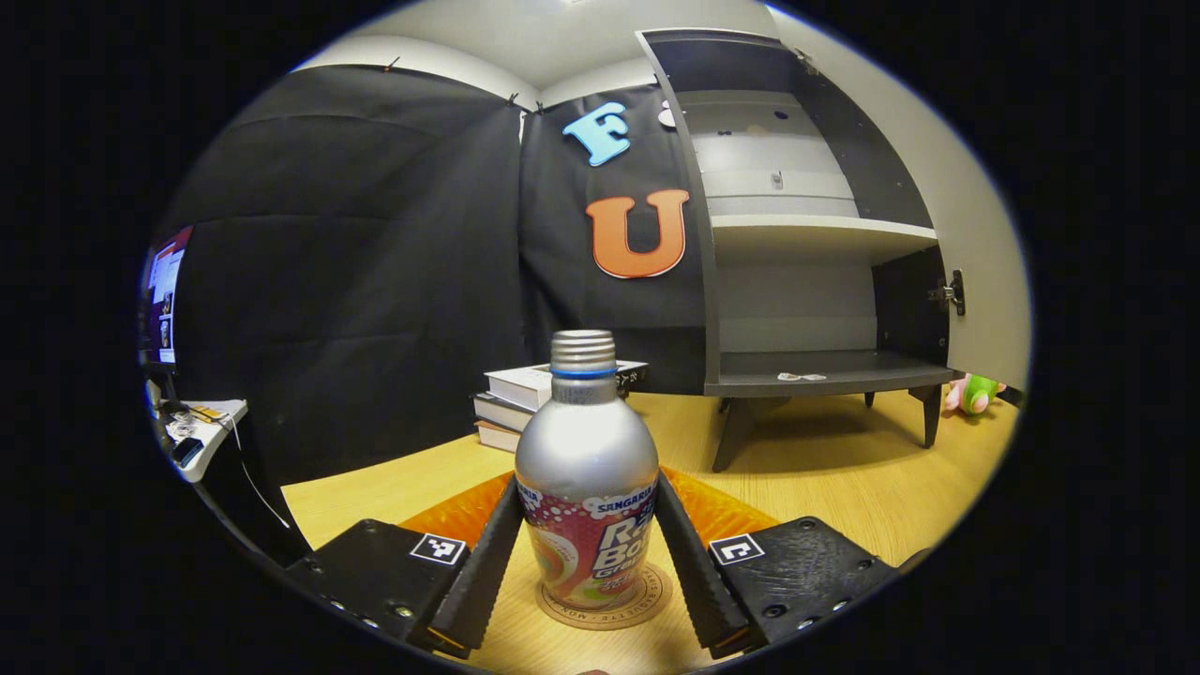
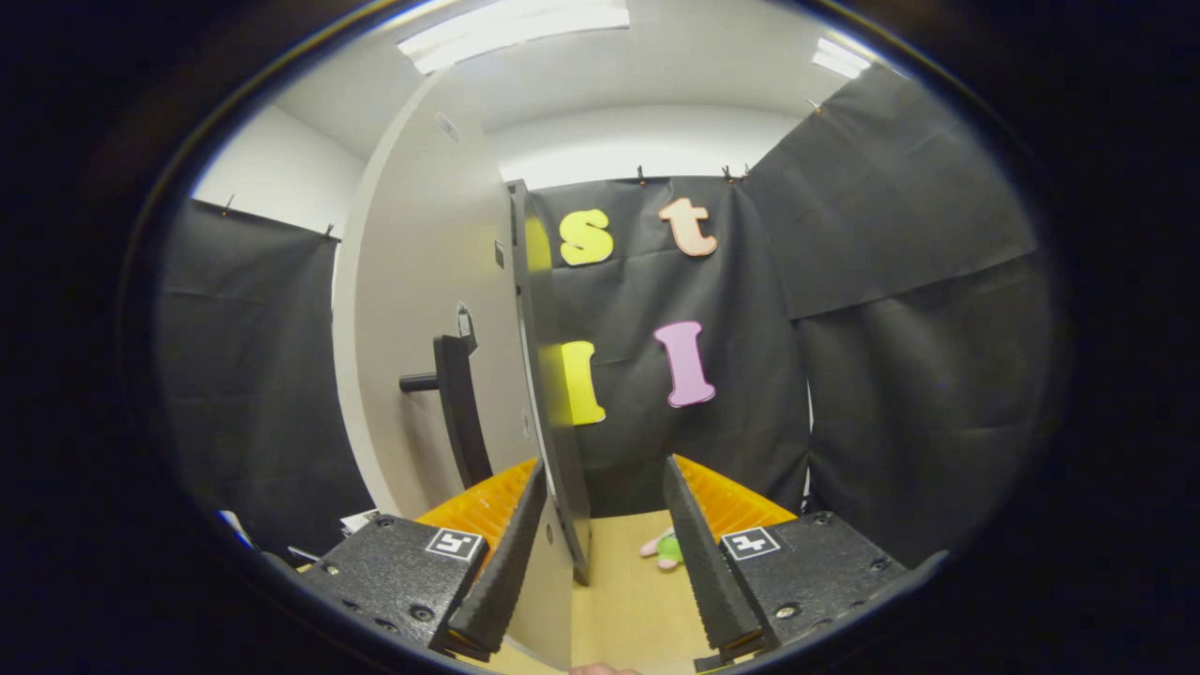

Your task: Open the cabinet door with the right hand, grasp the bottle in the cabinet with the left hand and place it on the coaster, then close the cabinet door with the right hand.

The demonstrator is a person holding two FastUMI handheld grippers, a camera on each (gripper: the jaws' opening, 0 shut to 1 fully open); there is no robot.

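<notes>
A silver bottle (image 1: 586, 450) with a colourful label stands upright on a round coaster (image 1: 651, 600) on the wooden table, in the left gripper view. My left gripper (image 1: 587, 487) is shut on it, one finger pressing each side of its body. Behind it the grey cabinet (image 1: 806, 380) stands with its door (image 1: 984, 272) swung wide and both shelves bare. In the right gripper view my right gripper (image 2: 605, 467) is open, and the thin edge of the door (image 2: 553, 422) runs up between its fingers, close to the left one. The door's dark handle (image 2: 459, 403) sticks out on the left.
A stack of books (image 1: 525, 403) lies on the table (image 1: 844, 469) behind the bottle, left of the cabinet. A green and pink plush toy (image 1: 975, 394) lies past the cabinet's right leg, the toy (image 2: 664, 548) also showing beyond the door. A small side table (image 1: 202, 431) with clutter stands at far left.
</notes>
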